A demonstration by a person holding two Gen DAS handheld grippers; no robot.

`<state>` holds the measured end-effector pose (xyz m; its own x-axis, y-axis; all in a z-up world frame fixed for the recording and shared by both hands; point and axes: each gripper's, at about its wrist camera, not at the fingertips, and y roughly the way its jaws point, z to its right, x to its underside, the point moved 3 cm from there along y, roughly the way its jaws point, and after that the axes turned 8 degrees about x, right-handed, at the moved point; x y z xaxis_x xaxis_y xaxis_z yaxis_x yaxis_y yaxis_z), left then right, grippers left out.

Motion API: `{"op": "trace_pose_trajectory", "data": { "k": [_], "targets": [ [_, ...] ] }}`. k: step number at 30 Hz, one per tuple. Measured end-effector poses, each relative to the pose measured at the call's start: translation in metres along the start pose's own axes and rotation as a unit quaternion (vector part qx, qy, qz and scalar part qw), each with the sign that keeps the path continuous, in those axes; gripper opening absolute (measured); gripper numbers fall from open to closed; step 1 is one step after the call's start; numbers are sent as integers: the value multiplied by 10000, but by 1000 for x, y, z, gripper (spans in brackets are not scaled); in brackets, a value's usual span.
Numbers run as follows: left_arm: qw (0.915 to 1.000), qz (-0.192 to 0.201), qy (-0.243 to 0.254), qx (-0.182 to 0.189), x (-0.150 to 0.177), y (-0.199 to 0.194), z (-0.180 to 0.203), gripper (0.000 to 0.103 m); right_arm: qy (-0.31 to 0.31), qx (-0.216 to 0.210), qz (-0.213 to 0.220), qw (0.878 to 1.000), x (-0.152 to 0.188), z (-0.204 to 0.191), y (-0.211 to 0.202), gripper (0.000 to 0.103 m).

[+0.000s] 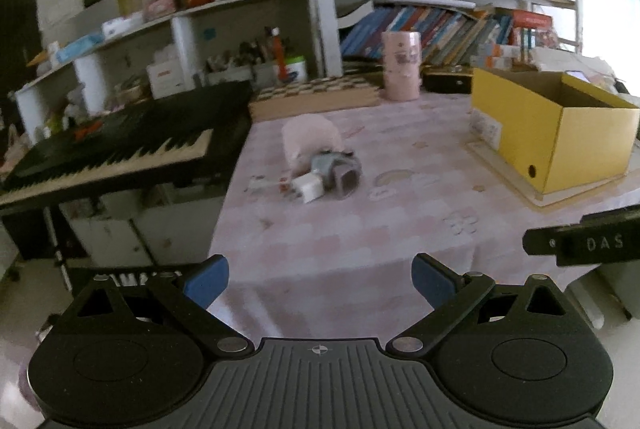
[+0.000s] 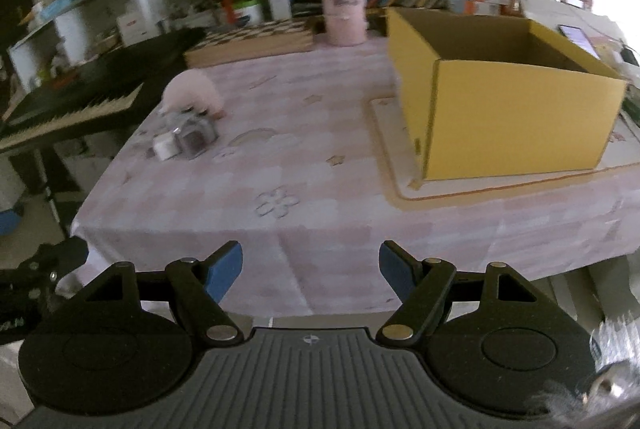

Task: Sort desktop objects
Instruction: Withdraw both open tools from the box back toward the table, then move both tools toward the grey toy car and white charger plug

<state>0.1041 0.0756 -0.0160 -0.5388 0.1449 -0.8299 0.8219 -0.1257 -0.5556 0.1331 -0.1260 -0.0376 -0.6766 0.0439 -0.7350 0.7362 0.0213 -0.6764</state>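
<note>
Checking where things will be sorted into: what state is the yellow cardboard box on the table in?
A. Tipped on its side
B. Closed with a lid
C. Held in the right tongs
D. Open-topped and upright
D: the yellow cardboard box stands upright on a flat board, its top open to the bare brown inside; the right tongs are open and empty.

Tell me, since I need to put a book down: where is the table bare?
Bare cloth runs between the small clutter and the yellow box, and along the table's near edge. The back, by the pink canister and checkered board, is crowded.
</note>
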Motion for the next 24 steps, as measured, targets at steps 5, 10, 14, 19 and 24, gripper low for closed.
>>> {"op": "trace_pose_trajectory", "data": {
  "k": [5,10,14,19,24],
  "targets": [
    [9997,-37,-148,-197,9,-8,-14,99,-192,-157,-41,9997,8,-19,-6,74],
    [9992,-69,-281,-261,15,-14,-24,99,-414,-271,-69,9988,16,-34,-11,74],
    [9992,-24,-291,-258,16,-18,-26,99,-548,-335,-30,9979,17,-42,-14,74],
    [9990,48,-347,-266,15,-20,-33,99,-628,-384,47,9973,15,-52,-17,74],
    [9987,102,-434,-250,13,-20,-40,99,-679,-387,98,9969,13,-61,-18,74]
  ]
}}
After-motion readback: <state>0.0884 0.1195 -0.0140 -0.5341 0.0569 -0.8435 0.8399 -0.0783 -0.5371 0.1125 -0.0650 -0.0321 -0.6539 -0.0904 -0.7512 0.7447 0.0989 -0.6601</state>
